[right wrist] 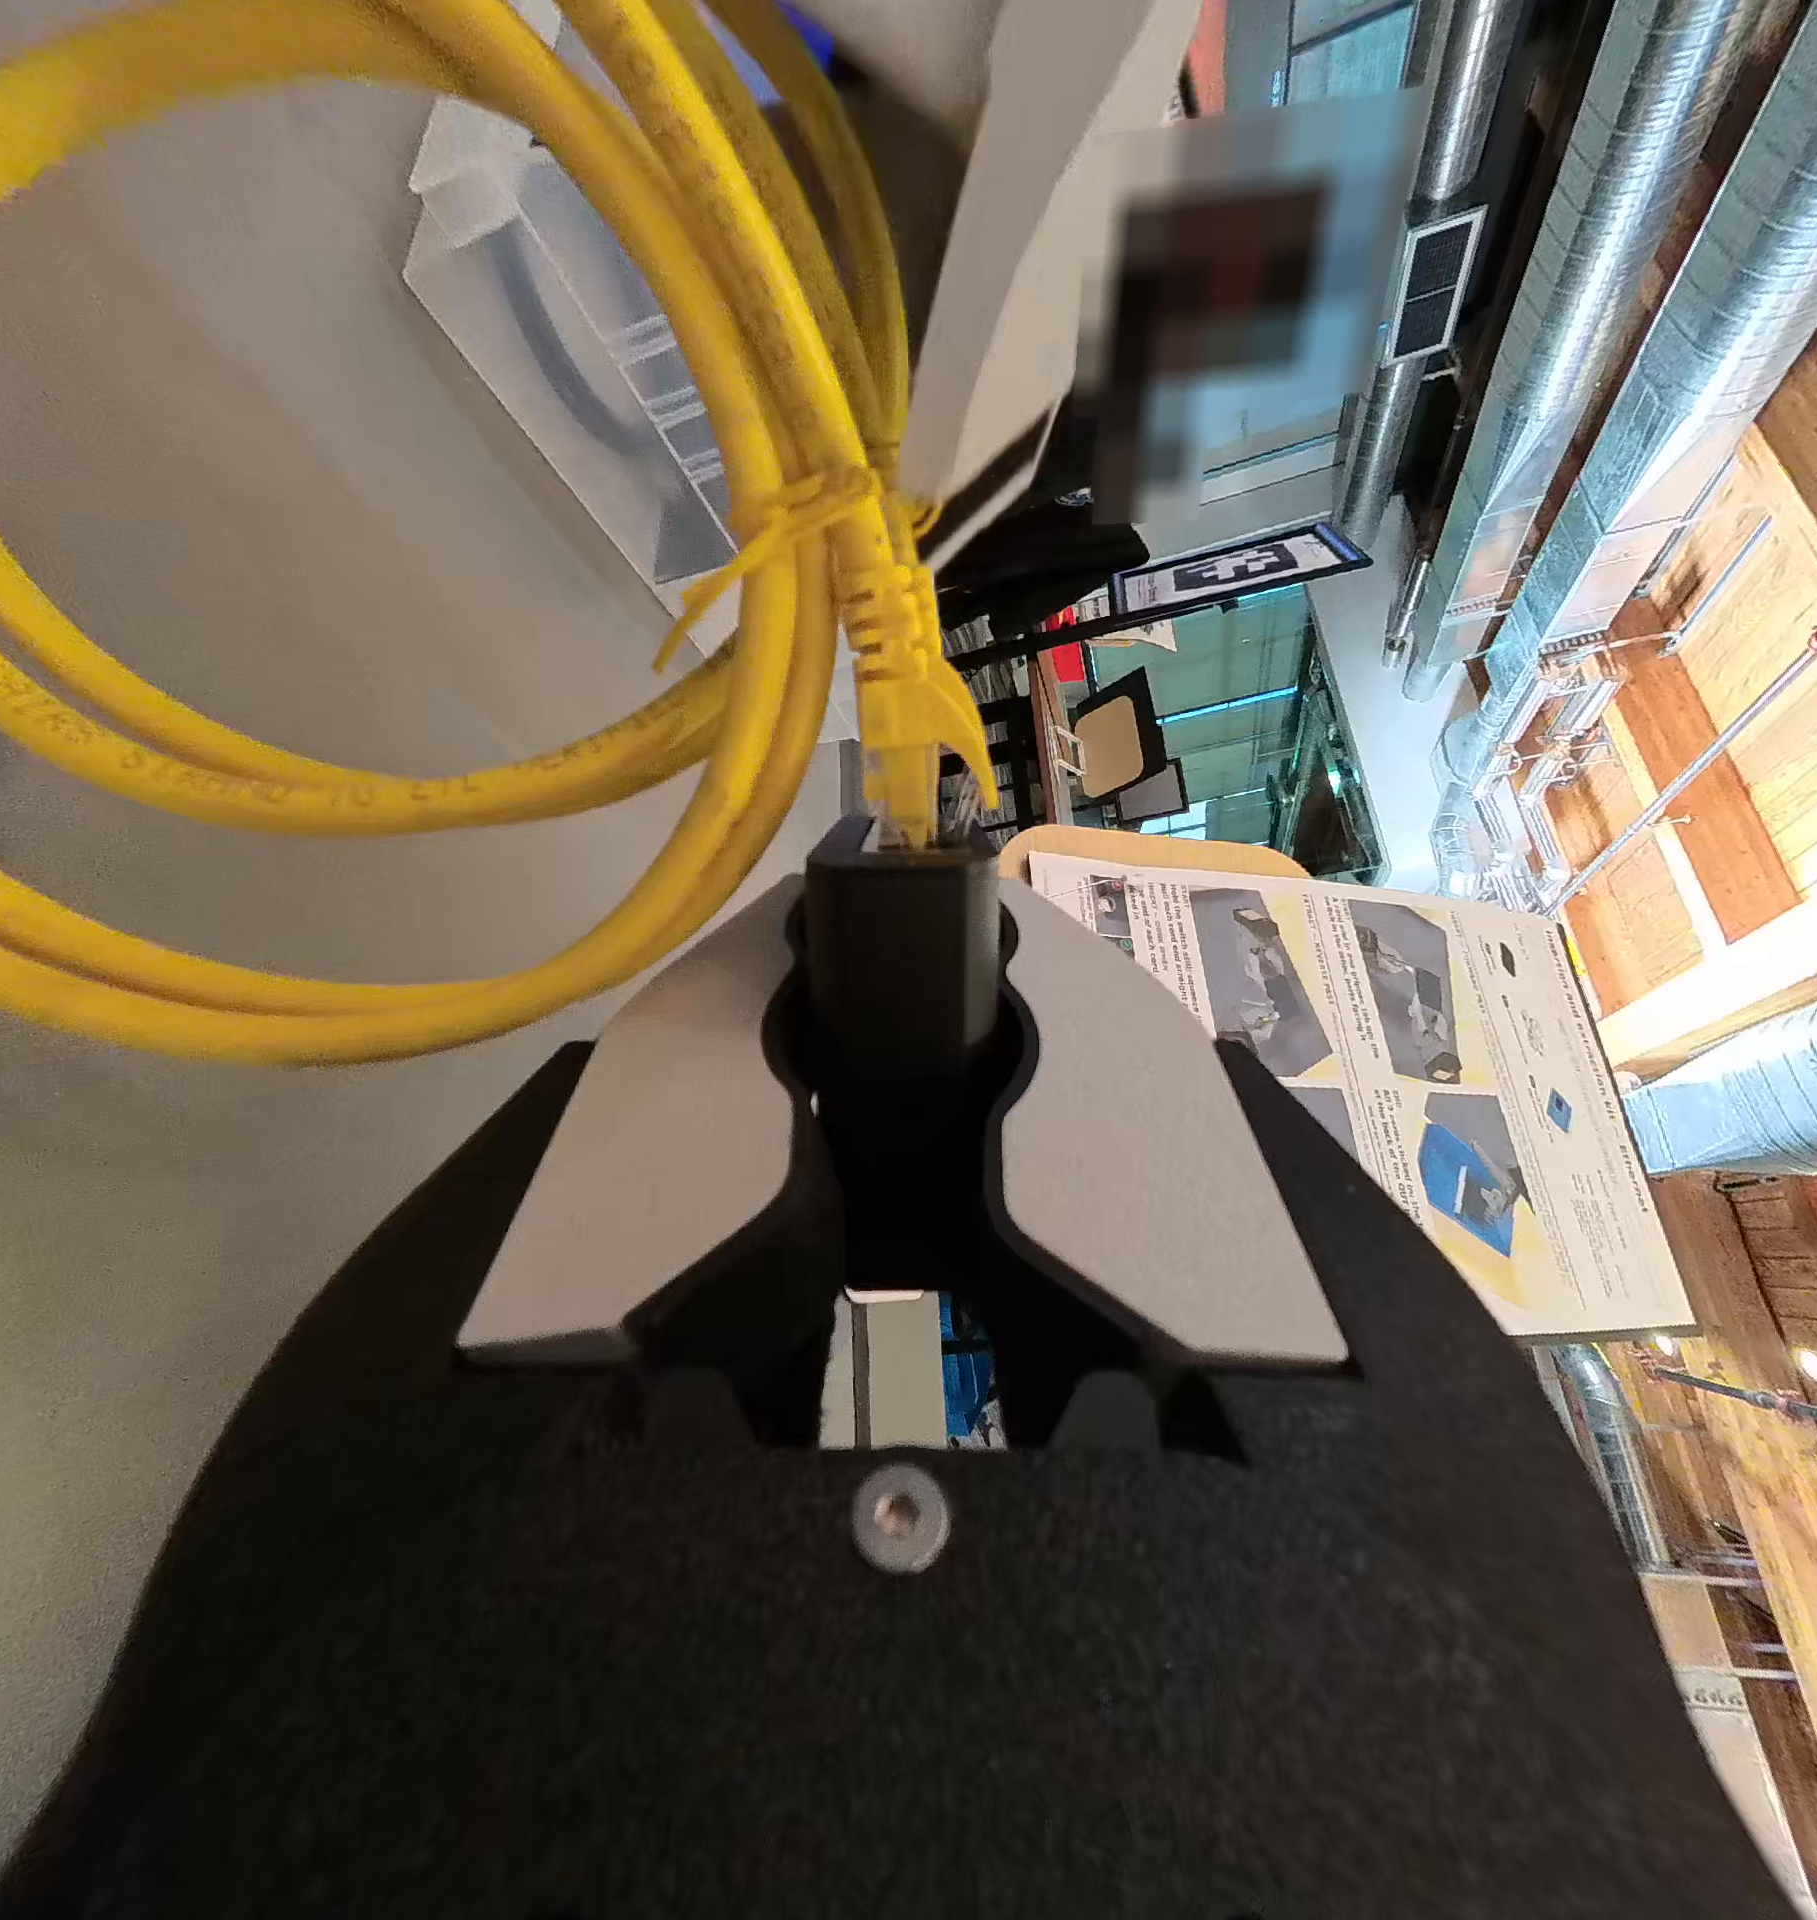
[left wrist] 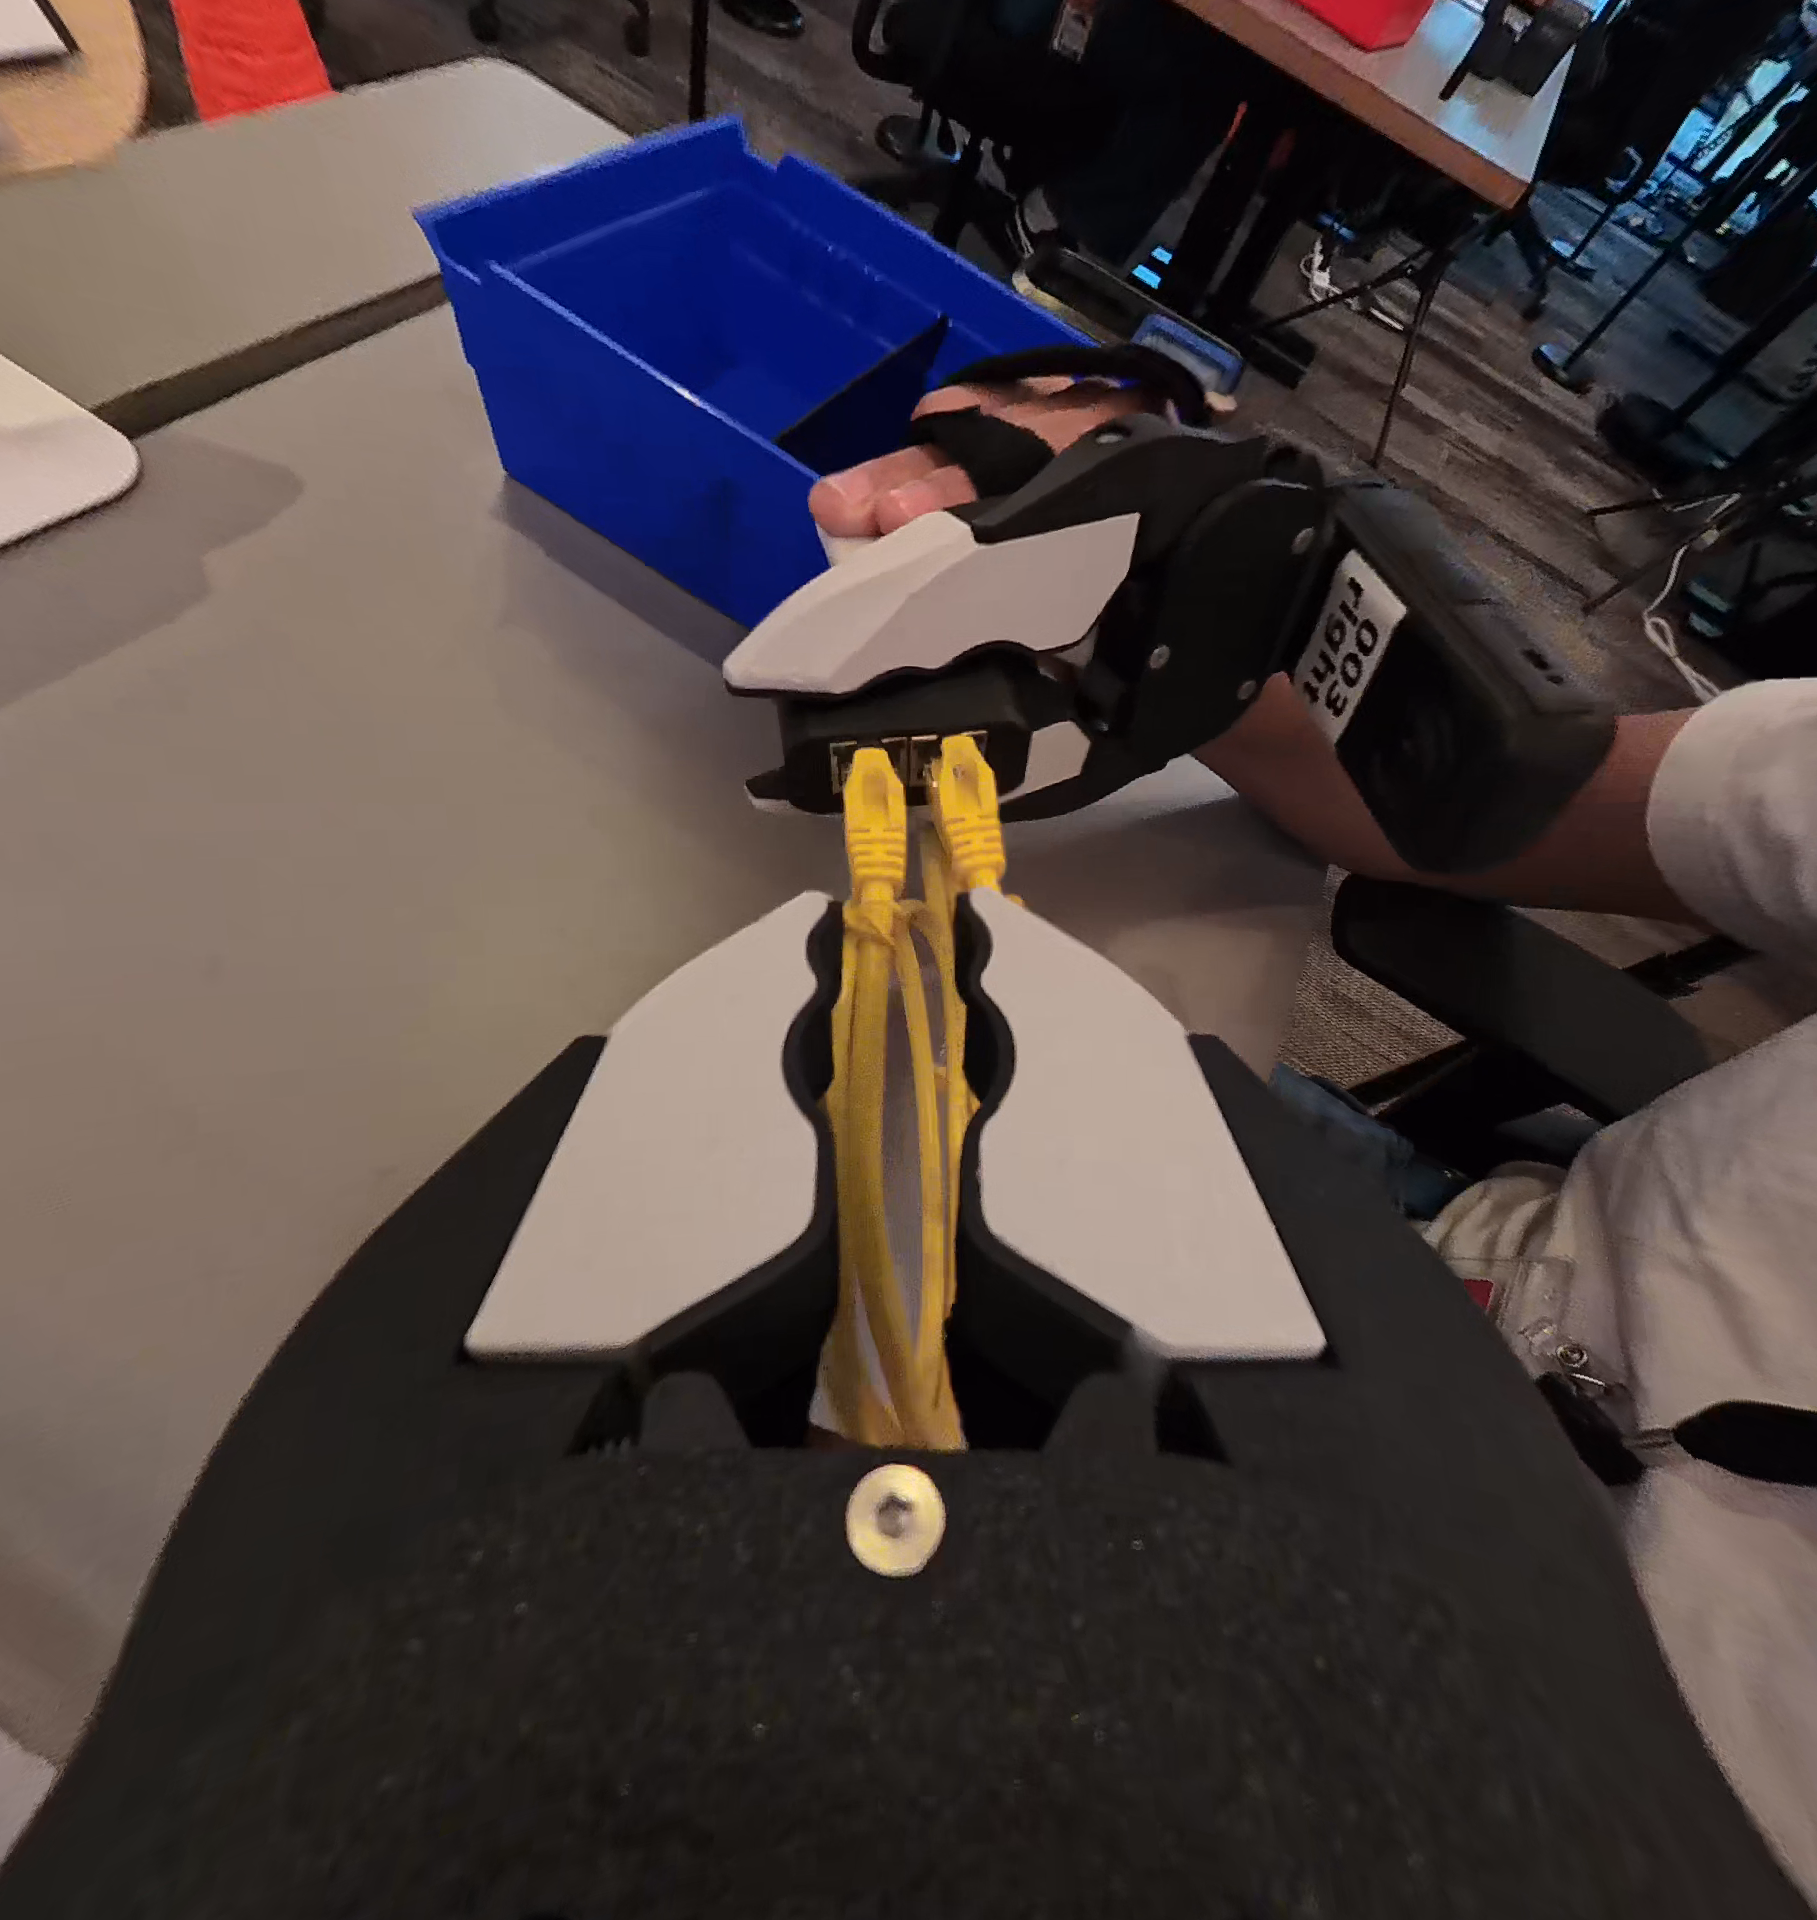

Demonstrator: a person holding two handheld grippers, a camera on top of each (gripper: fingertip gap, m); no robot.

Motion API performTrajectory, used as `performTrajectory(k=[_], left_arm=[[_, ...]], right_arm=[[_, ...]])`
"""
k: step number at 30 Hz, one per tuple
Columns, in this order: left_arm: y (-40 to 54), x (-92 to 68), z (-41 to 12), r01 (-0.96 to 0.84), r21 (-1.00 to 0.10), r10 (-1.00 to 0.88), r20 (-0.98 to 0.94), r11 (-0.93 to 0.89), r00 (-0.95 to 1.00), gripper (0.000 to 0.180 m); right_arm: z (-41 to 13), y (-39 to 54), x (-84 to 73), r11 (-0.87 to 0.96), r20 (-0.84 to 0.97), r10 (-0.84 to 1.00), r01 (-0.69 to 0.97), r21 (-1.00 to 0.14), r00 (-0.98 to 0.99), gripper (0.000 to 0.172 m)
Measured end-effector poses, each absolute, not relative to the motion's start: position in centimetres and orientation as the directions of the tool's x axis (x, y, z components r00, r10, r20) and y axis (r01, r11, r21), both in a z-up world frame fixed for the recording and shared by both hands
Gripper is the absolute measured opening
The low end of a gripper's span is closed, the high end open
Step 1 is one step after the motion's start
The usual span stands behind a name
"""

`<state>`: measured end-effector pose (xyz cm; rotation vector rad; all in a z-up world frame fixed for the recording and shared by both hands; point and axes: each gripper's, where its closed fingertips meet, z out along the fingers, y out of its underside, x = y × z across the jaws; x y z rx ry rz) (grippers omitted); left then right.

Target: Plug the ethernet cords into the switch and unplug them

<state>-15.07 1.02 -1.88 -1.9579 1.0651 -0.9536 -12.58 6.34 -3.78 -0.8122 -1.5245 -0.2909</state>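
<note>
My right gripper [right wrist: 899,904] is shut on the black switch [right wrist: 899,935], held at its sides. In the left wrist view it [left wrist: 753,732] holds the switch [left wrist: 904,717] above the table, ports facing my left gripper. Two yellow ethernet plugs [left wrist: 873,800] [left wrist: 971,810] sit in neighbouring ports. My left gripper [left wrist: 899,899] is just behind the plugs. The tied yellow cord bundle [left wrist: 888,1091] runs between its fingers, and a thin dark gap shows at each pad, so it is open. The cord coil [right wrist: 364,800] loops off to the left in the right wrist view.
A blue bin [left wrist: 623,395] with a divider stands on the grey table [left wrist: 312,727] behind the switch. A person's arm [left wrist: 1506,831] reaches in from the right above a black chair [left wrist: 1506,987]. A printed instruction sheet [right wrist: 1403,1091] and a clear box [right wrist: 571,343] are nearby. Spacing between my two grippers at the tips: around 6 centimetres.
</note>
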Motion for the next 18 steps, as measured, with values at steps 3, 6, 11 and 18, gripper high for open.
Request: performTrajectory(k=[3, 6, 11, 18], left_arm=[[0.7, -16.3, -1.1, -0.364, -0.853, -0.887, 0.215, -0.374, 0.409, 0.024], [0.9, -16.8, -1.8, -0.371, -0.862, -0.884, 0.167, -0.346, 0.438, 0.027], [0.8, -16.8, -1.4, -0.281, -0.919, -0.895, 0.14, -0.276, 0.423, 0.017], [0.4, -16.7, -1.9, -0.259, -0.94, -0.915, 0.109, -0.222, 0.388, 0.01]], right_arm=[[-3.6, 6.4, -12.4, 0.714, 0.946, 0.313, 0.637, -0.291, 0.082, 0.026], [-3.2, 6.0, -12.6, 0.72, 0.937, 0.333, 0.614, -0.325, 0.105, 0.026], [-3.0, 5.7, -12.6, 0.728, 0.934, 0.34, 0.596, -0.337, 0.113, 0.026], [-3.2, 5.5, -12.7, 0.727, 0.923, 0.366, 0.585, -0.36, 0.114, 0.026]])
